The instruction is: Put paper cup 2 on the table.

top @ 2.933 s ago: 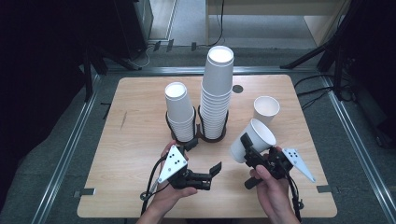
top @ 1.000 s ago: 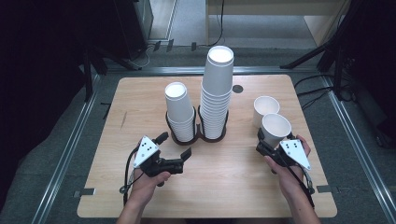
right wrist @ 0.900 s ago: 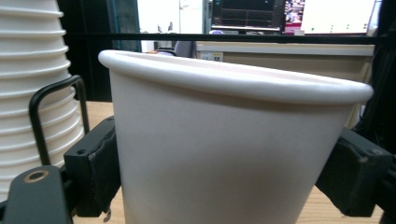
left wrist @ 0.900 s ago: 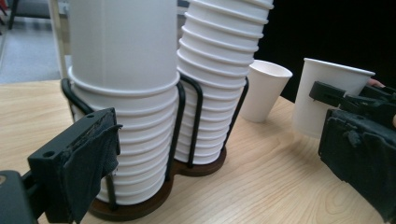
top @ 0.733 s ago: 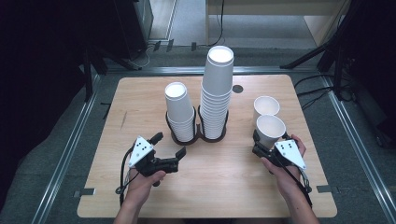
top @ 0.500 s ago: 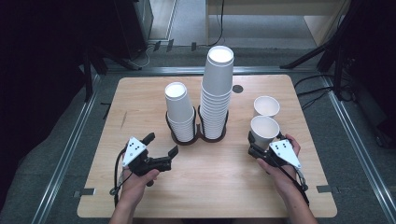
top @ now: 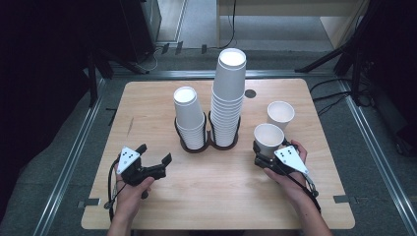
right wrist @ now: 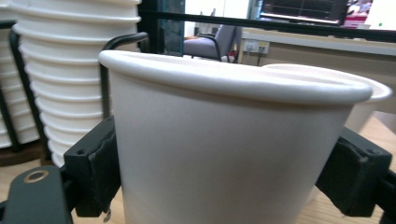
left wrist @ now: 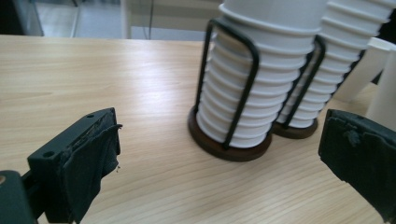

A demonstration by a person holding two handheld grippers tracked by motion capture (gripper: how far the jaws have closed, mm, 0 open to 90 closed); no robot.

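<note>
My right gripper (top: 268, 156) is shut on an upright white paper cup (top: 269, 135) at the right of the wooden table (top: 147, 103). In the right gripper view the black pads (right wrist: 95, 172) press both sides of that cup (right wrist: 224, 140). A second loose cup (top: 281, 114) stands just behind it. A short stack of cups (top: 189, 120) and a tall stack (top: 228, 98) sit in black wire holders at the table's middle. My left gripper (top: 155, 153) hovers open at the near left and points toward the short stack (left wrist: 252, 93), with nothing between its jaws.
The two wire holders (top: 196, 146) have round brown bases and stand side by side. A small dark hole (top: 250, 93) marks the tabletop behind the tall stack. Metal rails run along the table's left and right sides.
The left gripper has drifted left and nearer the front edge, still open. The right gripper has carried its cup a little to the left; earlier that cup was tilted, now it is upright.
</note>
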